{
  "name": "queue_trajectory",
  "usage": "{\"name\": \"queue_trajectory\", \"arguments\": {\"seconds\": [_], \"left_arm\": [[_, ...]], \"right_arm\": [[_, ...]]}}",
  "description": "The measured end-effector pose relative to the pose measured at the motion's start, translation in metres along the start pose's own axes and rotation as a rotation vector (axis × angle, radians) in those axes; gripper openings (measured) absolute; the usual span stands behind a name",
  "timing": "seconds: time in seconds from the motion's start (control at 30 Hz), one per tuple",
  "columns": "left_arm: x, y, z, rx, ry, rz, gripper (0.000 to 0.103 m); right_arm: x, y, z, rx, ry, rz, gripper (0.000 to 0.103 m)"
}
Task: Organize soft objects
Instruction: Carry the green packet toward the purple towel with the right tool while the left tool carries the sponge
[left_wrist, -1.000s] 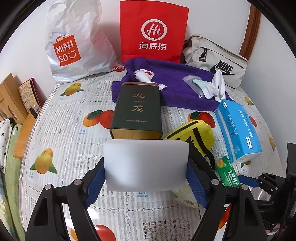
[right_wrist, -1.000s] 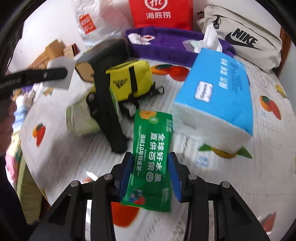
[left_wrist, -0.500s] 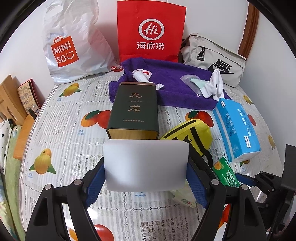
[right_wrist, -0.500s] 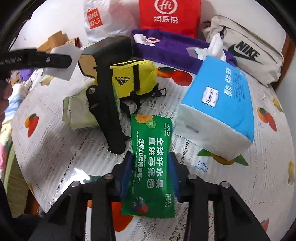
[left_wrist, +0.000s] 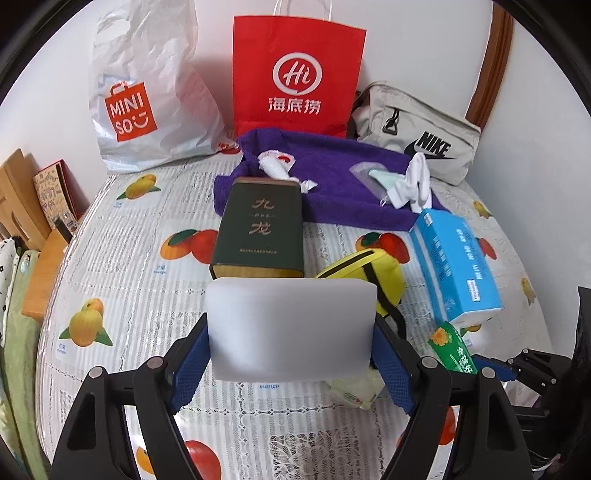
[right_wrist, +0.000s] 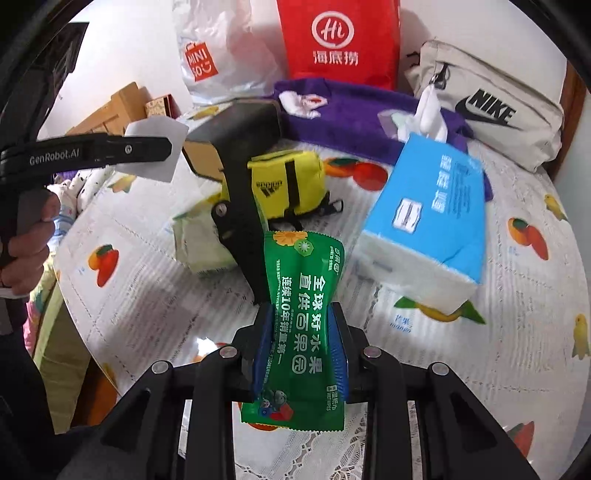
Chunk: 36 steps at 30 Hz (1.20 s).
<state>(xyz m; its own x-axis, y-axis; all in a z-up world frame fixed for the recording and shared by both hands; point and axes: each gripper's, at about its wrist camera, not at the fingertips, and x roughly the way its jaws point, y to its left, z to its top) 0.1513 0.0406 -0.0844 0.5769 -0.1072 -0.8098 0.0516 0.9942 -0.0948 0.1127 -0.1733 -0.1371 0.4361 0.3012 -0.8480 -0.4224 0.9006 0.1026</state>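
Observation:
My left gripper (left_wrist: 291, 334) is shut on a white foam block (left_wrist: 291, 314), its blue pads against both sides; the block (right_wrist: 155, 147) hangs above the table in the right wrist view too. My right gripper (right_wrist: 301, 343) is closing on a green wet-wipes pack (right_wrist: 303, 280). The pack is pinched at its waist between the pads and raised off the fruit-print cloth (right_wrist: 498, 350). The left wrist view shows the same pack (left_wrist: 452, 350) at the lower right. A yellow pouch (left_wrist: 380, 273), a blue tissue box (left_wrist: 454, 258) and a pale green wipes pack (left_wrist: 354, 391) lie nearby.
A dark green tin (left_wrist: 262, 225) lies ahead of the left gripper. Behind it a purple towel (left_wrist: 332, 173) carries a white sock (left_wrist: 413, 181) and small items. A Miniso bag (left_wrist: 147, 103), a red paper bag (left_wrist: 295, 74) and a Nike bag (left_wrist: 417, 133) line the wall.
The right gripper's jaws have squeezed in on the green wipes pack and lifted it off the cloth. The left gripper has kept still with the white block.

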Motion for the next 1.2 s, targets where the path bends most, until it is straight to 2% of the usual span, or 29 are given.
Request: {"name": "queue_trajectory", "arguments": {"seconds": [0.33, 0.7, 1.2], "left_arm": [[-0.017, -0.006, 0.015, 0.011, -0.044, -0.006, 0.080], [-0.012, -0.012, 0.044, 0.019, -0.053, 0.001, 0.080], [0.021, -0.003, 0.091, 0.008, -0.033, 0.012, 0.080]], "right_arm": [[-0.029, -0.013, 0.027, 0.017, -0.087, -0.012, 0.030], [-0.035, -0.037, 0.071, 0.026, -0.143, -0.017, 0.030], [-0.004, -0.075, 0.165, 0.054, -0.191, -0.026, 0.030]]}}
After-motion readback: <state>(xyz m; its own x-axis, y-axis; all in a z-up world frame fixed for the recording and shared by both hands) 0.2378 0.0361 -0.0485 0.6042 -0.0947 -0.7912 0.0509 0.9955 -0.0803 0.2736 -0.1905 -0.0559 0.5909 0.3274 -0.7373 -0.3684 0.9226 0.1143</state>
